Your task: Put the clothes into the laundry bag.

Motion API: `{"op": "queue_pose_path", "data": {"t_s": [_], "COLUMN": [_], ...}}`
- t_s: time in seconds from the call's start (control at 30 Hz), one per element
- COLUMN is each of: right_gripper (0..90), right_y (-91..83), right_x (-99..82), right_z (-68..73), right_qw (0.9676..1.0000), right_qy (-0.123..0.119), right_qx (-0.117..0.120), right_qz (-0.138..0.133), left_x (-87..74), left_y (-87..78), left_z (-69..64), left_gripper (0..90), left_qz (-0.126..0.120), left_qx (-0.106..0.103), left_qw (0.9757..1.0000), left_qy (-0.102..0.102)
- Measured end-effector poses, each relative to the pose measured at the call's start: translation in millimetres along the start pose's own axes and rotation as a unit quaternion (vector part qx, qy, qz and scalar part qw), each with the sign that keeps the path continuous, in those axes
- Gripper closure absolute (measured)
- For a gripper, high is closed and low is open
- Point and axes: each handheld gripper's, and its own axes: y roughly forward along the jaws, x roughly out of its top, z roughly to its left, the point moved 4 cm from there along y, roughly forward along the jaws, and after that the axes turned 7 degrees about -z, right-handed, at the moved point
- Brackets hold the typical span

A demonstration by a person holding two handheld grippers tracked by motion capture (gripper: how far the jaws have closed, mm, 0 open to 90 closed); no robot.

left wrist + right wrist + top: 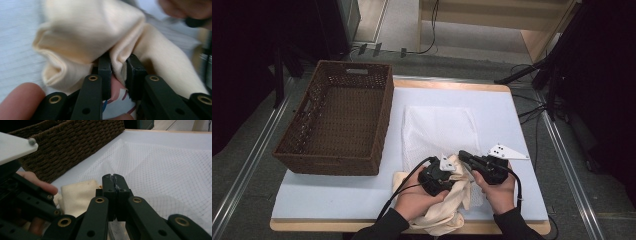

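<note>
The table carried a brown woven basket at its left side, and the basket was empty as far as the high view showed. Beside it, at the middle, a white mesh bag lay flat. At the near edge, touching the bag, was the cream cloth, bunched and partly hanging over the table edge.

The left gripper had its jaws closed on a fold of the cream cloth, with fabric pinched between the pads. The right gripper had its jaws pressed fully together at the edge of the mesh bag; a thin bit of mesh seemed caught, but I cannot tell for sure.

In my judgement the work was at an early stage: the cloth was gripped but not yet inside the bag, and nothing was in the basket.
</note>
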Motion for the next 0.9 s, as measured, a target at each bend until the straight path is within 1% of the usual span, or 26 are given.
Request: {"op": "queue_pose_path", "data": {"t_s": [0.07, 0.1, 0.13, 0.17, 0.2, 0.27, 0.3, 0.33, 0.4, 0.43, 0.47, 0.5, 0.53, 0.57, 0.6, 0.67, 0.7, 0.73, 0.77, 0.8, 0.87, 0.9], "right_gripper": [89.9, 89.9, 89.9, 89.9, 89.9, 89.9, 89.9, 89.9, 89.9, 89.9, 89.8, 89.8, 89.8, 89.9, 89.8, 89.8, 89.8, 89.8, 89.8, 89.8, 89.8, 89.9], "right_y": [-2.0, -2.5, -2.7, -2.7, -2.3, -1.1, -0.7, -0.4, -0.5, -0.5, -0.3, -0.1, 0.1, 0.4, 1.0, 1.5, 1.7, 1.7, 1.5, 1.1, -0.3, -0.9], "right_x": [1.7, 2.4, 2.0, 2.0, 1.1, -1.7, -2.6, -3.2, -3.8, -4.0, -4.0, -4.1, -4.2, -4.4, -4.7, -5.3, -5.6, -5.7, -5.6, -5.1, -4.0, -3.4], "right_z": [1.7, 2.8, 5.6, 5.6, 6.1, 6.4, 5.9, 5.3, 3.6, 2.9, 2.7, 2.6, 2.8, 3.1, 3.5, 4.5, 5.5, 6.4, 7.4, 8.4, 10.1, 10.8], "right_qw": [1.0, 1.0, 0.9999, 0.9999, 0.9999, 0.9999, 0.9999, 0.9999, 0.9999, 0.9999, 0.9999, 0.9999, 0.9999, 0.9999, 0.9999, 0.9999, 0.9999, 0.9999, 0.9998, 0.9998, 0.9998, 0.9998], "right_qy": [-0.002, -0.003, -0.007, -0.007, -0.009, -0.011, -0.01, -0.01, -0.009, -0.008, -0.007, -0.008, -0.008, -0.007, -0.007, -0.009, -0.007, -0.008, -0.008, -0.01, -0.009, -0.009], "right_qx": [0.003, 0.006, 0.009, 0.009, 0.01, 0.009, 0.01, 0.008, 0.006, 0.006, 0.005, 0.005, 0.005, 0.005, 0.005, 0.007, 0.008, 0.009, 0.012, 0.014, 0.016, 0.019], "right_qz": [-0.001, -0.003, 0.0, 0.0, 0.003, 0.007, 0.008, 0.008, 0.009, 0.01, 0.009, 0.009, 0.009, 0.009, 0.01, 0.011, 0.011, 0.012, 0.011, 0.009, 0.008, 0.006], "left_x": [0.2, -0.7, -2.2, -3.0, -3.6, -3.4, -2.2, -0.5, 4.1, 6.5, 8.1, 8.9, 9.0, 7.7, 6.3, 0.6, -3.1, -6.6, -8.9, -8.4, -4.3, -1.9], "left_y": [0.6, 1.1, 2.3, 2.8, 2.0, -3.8, -8.6, -13.9, -24.6, -29.3, -32.4, -33.6, -32.8, -29.1, -25.7, -12.8, -5.4, 2.0, 7.8, 8.5, 4.9, 2.5], "left_z": [6.7, 11.3, 16.2, 18.3, 19.7, 18.7, 17.7, 16.6, 14.8, 13.0, 11.1, 8.4, 4.9, 0.1, -2.6, -10.4, -13.2, -15.0, -15.6, -15.6, -12.8, -11.1], "left_gripper": [77.8, 77.7, 74.6, 74.6, 71.2, 58.4, 50.5, 44.7, 38.3, 35.1, 32.7, 30.0, 27.4, 24.8, 22.4, 21.3, 21.5, 25.4, 31.2, 40.3, 62.5, 69.0], "left_qz": [-0.005, -0.005, -0.008, -0.013, -0.018, -0.028, -0.036, -0.047, -0.07, -0.08, -0.082, -0.081, -0.076, -0.063, -0.052, -0.018, 0.001, 0.017, 0.029, 0.028, 0.017, 0.013], "left_qx": [0.037, 0.048, 0.041, 0.03, 0.021, 0.015, 0.01, 0.001, -0.021, -0.038, -0.052, -0.065, -0.077, -0.084, -0.084, -0.089, -0.083, -0.068, -0.055, -0.053, -0.048, -0.048], "left_qw": [0.9993, 0.9988, 0.9985, 0.9984, 0.9981, 0.9983, 0.9982, 0.9977, 0.9955, 0.994, 0.9932, 0.9925, 0.9924, 0.9933, 0.9941, 0.9955, 0.9964, 0.9975, 0.9981, 0.9982, 0.9985, 0.9984], "left_qy": [0.0, -0.009, -0.034, -0.047, -0.055, -0.049, -0.047, -0.05, -0.06, -0.064, -0.065, -0.064, -0.059, -0.05, -0.043, -0.027, -0.016, -0.008, -0.004, -0.006, -0.02, -0.026]}}
